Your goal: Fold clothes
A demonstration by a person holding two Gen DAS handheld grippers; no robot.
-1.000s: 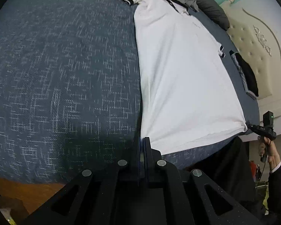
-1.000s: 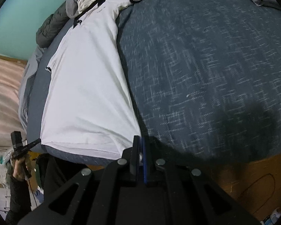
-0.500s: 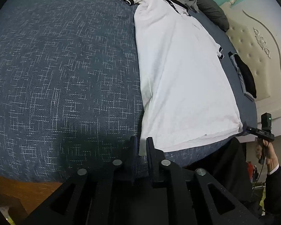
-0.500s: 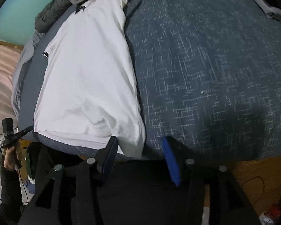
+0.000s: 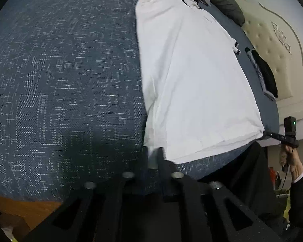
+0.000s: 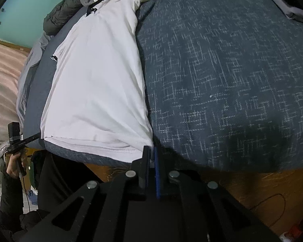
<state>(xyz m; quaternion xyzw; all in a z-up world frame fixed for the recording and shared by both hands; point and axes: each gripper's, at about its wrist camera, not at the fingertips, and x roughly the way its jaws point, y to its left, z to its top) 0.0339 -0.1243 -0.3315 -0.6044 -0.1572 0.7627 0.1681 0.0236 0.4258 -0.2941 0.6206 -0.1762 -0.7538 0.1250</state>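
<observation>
White polo shirt (image 5: 192, 76) lengthwise, collar far, hem corners pinched in left gripper (image 5: 153, 157) and right gripper (image 6: 151, 157).

The left gripper (image 5: 154, 157) and the right gripper (image 6: 150, 155) are both reaching forward with jaws pressed nearly together, each pinching a hem corner of the white shirt (image 5: 192, 76).

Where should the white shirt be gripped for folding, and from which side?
Grip the white shirt at its two hem corners, coming from the foot of the bed. It lies flat, collar away, with the hem along the near edge; the left tool and right tool already pinch there.
</observation>
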